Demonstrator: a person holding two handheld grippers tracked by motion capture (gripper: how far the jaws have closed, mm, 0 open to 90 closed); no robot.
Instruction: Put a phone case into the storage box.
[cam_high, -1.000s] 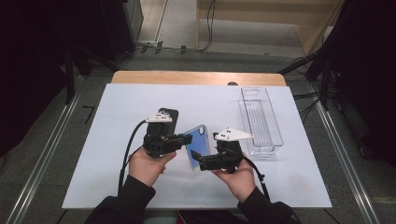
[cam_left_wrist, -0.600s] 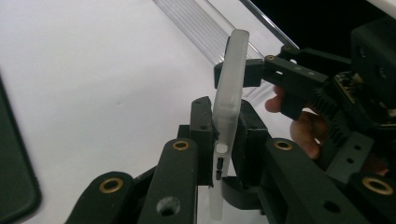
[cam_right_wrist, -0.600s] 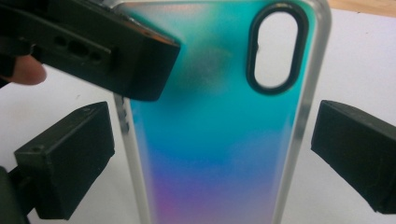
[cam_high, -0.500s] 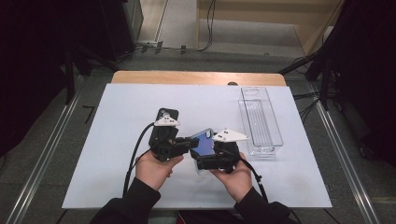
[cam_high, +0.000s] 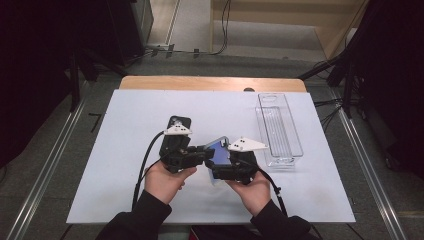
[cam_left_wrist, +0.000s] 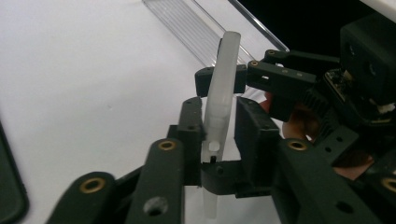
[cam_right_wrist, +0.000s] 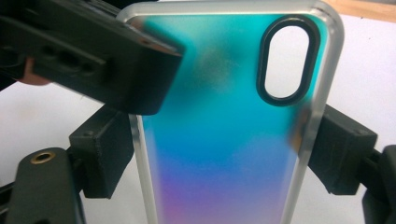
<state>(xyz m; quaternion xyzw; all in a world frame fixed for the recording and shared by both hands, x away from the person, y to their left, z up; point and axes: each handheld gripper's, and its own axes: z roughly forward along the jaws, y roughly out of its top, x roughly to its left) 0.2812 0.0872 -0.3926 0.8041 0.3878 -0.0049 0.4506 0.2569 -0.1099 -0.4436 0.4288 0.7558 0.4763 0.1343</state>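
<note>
A phone case (cam_high: 218, 150) with a blue-to-purple back and frosted clear rim is held up over the white table between both grippers. My left gripper (cam_high: 206, 151) pinches its faces; in the left gripper view the case (cam_left_wrist: 222, 93) stands edge-on between the shut jaws of that gripper (cam_left_wrist: 219, 130). My right gripper (cam_high: 220, 167) clamps the case across its width. In the right gripper view the case (cam_right_wrist: 224, 140) has a pad of that gripper (cam_right_wrist: 219, 154) on each side edge, its oval camera cut-out is at upper right, and a left jaw overlaps its upper left.
A black phone (cam_high: 177, 127) lies flat on the white sheet (cam_high: 125, 125) just behind the left hand; its corner (cam_left_wrist: 9, 186) shows at the lower left of the left gripper view. A long clear plastic tray (cam_high: 279, 130) stands at the right of the table.
The two hands have drawn closer together near the table's middle. The right gripper moved left and now grips the case that the left gripper holds.
</note>
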